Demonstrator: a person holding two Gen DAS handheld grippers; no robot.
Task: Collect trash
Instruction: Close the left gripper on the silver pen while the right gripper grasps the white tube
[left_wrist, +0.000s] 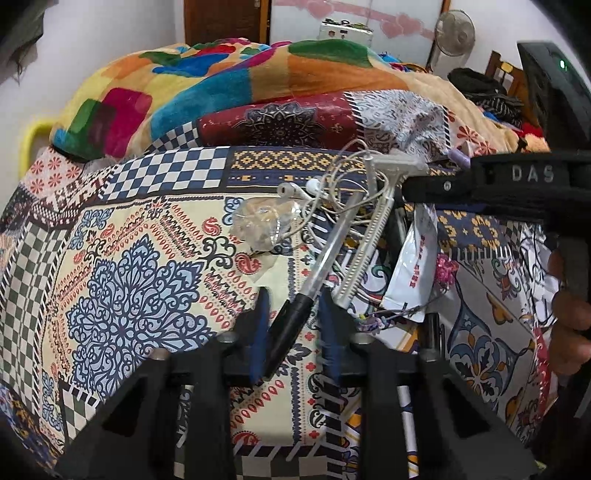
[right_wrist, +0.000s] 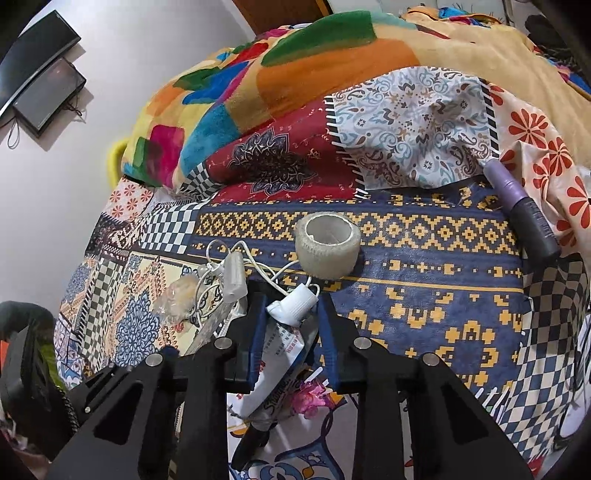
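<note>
Patterned cotton, a bedsheet (left_wrist: 140, 266) busy with checks and paisley, carries the whole litter pile. Off to the left of the left gripper (left_wrist: 295, 325), ahead of its left finger, lies a crumpled clear wrapper (left_wrist: 264, 225), with tangled white earphones (left_wrist: 314, 188) just beyond it. Between that gripper's blue pads lies the black cap end of a pen (left_wrist: 295, 325), its clear barrel running forward and to the right; the jaws stand narrow around it, and I cannot tell whether the pads are actually pressing. Touching the pen's right side is a pale disposable razor (left_wrist: 369, 236), and right of that a white toothpaste tube (left_wrist: 410, 269).

The right gripper (right_wrist: 291, 314) straddles that same toothpaste tube (right_wrist: 284, 343), the white cap (right_wrist: 297, 302) just ahead of its fingertips, jaws narrow with the tube body loose between them; contact is unclear. A tape roll (right_wrist: 328, 245) stands ahead and slightly right, a purple tube (right_wrist: 521, 210) far right.

To do this well, I judge each hand should close squarely on its own item, then lift straight up, slowly, since the earphone cord loops near both and could drag along. The pen's smooth barrel may pivot, so gripping at the cap is sound.
</note>
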